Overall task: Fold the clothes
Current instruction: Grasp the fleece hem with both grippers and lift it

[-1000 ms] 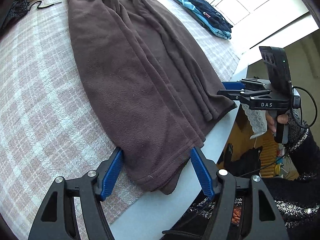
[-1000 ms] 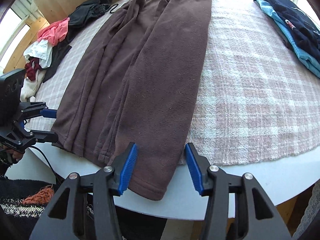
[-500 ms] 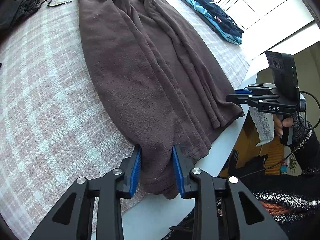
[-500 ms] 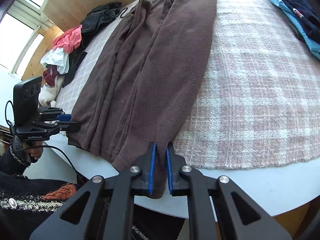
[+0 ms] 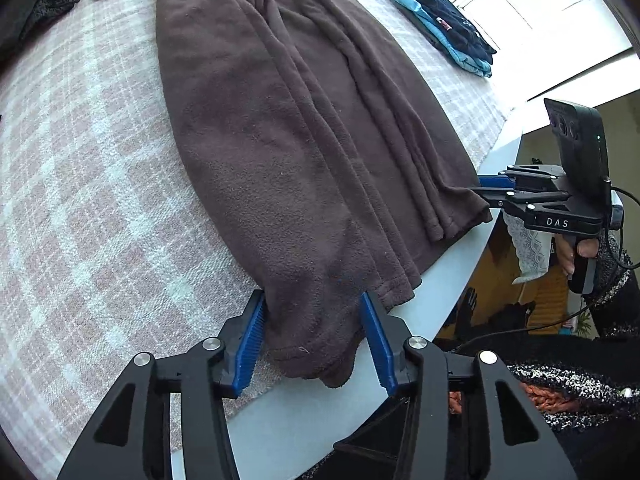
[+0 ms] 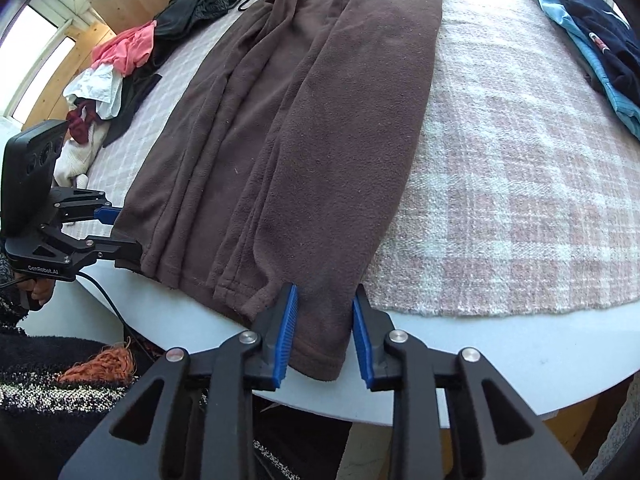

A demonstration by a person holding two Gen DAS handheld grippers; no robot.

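A long brown fleece garment [image 5: 288,152] is laid lengthwise on a pink-and-white checked cloth [image 5: 80,208] that covers a pale round worktop [image 6: 500,344]; its near hem hangs slightly over the cloth's edge onto the bare rim. The left gripper [image 5: 316,344] is seen with its jaws parted, one blue pad at each side of the hem's left corner, the fabric lying between them but not pinched; the right gripper [image 6: 322,328] is likewise held with jaws spread, straddling the hem's right corner, the pads just beside the fabric. In the left wrist view the right gripper is seen from the side at the worktop's edge, a hand [image 5: 576,252] gripping its handle; in the right wrist view the left gripper is seen at the garment's other corner. A folded stack of dark blue and light blue clothes [image 5: 436,24] is set at the far right of the cloth; a loose heap of pink, white, red and black clothes [image 6: 120,64] is piled at the far left.
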